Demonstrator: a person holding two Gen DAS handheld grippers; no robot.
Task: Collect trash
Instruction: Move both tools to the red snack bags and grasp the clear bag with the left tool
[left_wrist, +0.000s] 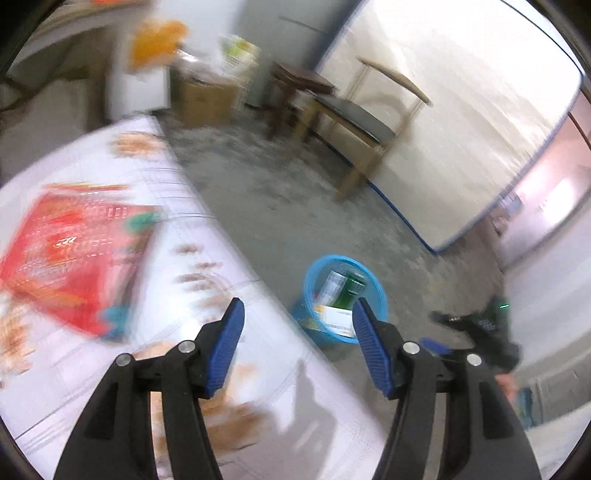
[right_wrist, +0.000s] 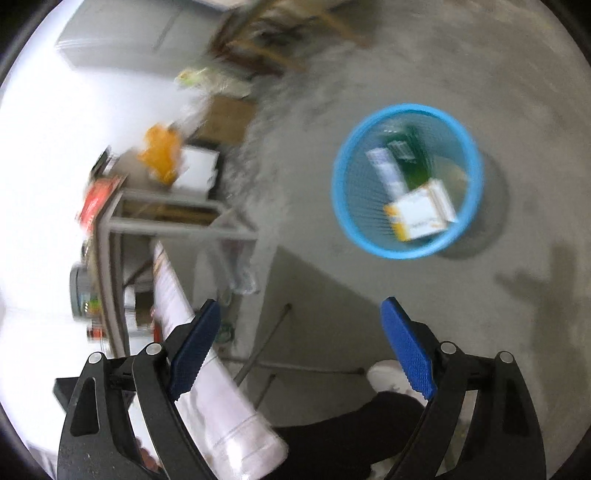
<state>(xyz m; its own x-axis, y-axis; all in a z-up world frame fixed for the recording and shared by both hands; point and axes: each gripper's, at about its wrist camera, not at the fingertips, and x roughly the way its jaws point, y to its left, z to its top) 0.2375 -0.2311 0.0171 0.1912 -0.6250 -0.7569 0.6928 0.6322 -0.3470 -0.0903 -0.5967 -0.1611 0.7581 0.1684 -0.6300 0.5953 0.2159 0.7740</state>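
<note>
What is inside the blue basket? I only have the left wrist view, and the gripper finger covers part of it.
Observer: From the right wrist view, the blue basket holds a white and yellow carton, lying on top near the rim.
Operator: Anything else in there?
Observer: A dark green container and a white and blue one lean side by side behind the carton.
Operator: Is the right gripper carrying anything?
Observer: No. The right gripper is open with nothing between its pads.
</note>
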